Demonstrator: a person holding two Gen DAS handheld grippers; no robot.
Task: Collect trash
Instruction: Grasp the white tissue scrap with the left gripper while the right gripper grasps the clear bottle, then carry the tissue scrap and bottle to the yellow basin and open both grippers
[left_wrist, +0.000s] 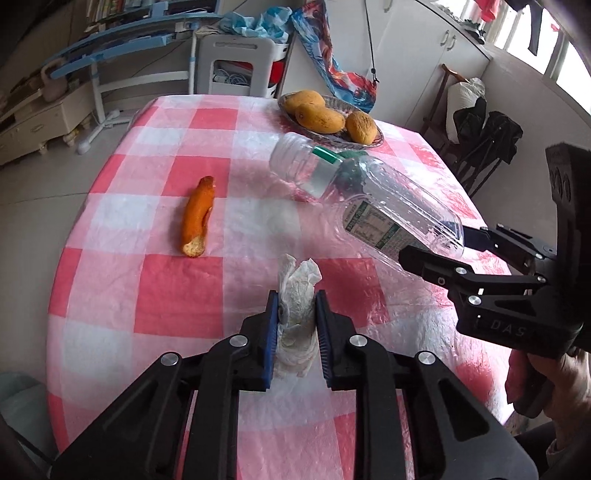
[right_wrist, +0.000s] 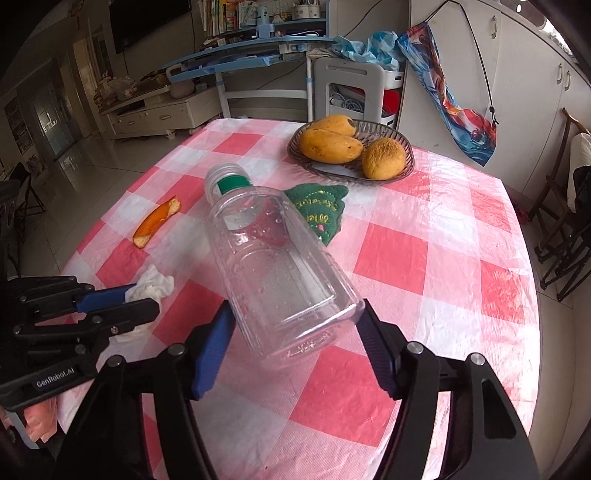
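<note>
My left gripper (left_wrist: 296, 306) is shut on a crumpled white tissue (left_wrist: 295, 314) and holds it just above the red-and-white checked table (left_wrist: 177, 288); the tissue also shows in the right wrist view (right_wrist: 153, 286). My right gripper (right_wrist: 295, 317) is shut on the base of an empty clear plastic bottle (right_wrist: 273, 266), held tilted above the table with its neck pointing away. The bottle also shows in the left wrist view (left_wrist: 369, 199), right of the tissue. An orange peel (left_wrist: 197, 218) lies on the table to the left, apart from both grippers.
A glass dish (right_wrist: 402, 146) with three mangoes (right_wrist: 328, 146) stands at the far side of the table. A green embroidered cloth (right_wrist: 321, 212) lies behind the bottle. Chairs (right_wrist: 565, 221) stand to the right, a desk and a white stool (right_wrist: 349, 88) beyond the table.
</note>
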